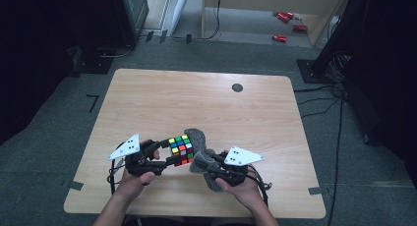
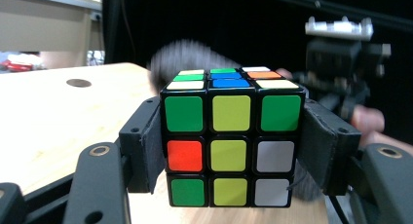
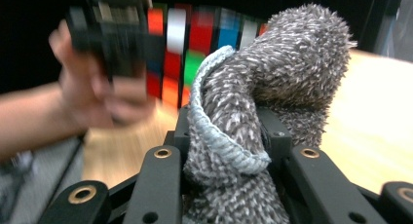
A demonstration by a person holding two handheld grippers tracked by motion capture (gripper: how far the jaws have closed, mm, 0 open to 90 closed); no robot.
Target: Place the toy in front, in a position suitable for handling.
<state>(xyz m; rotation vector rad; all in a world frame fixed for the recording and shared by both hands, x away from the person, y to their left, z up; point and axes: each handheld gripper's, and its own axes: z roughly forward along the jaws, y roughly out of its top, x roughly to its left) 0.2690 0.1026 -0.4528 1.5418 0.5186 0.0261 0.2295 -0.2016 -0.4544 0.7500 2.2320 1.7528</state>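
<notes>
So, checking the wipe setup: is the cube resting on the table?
No, the left claw holds the cube clear above the table.

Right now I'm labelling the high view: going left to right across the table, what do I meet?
Left claw → cube → grey cloth → right claw.

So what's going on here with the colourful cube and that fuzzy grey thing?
A person at a wooden table holds a claw tool in each hand. The left claw is shut on a puzzle cube, gripping it by two opposite sides above the table. The right claw is shut on a fuzzy grey cloth, held right up beside the cube, seemingly to wipe it.
</notes>
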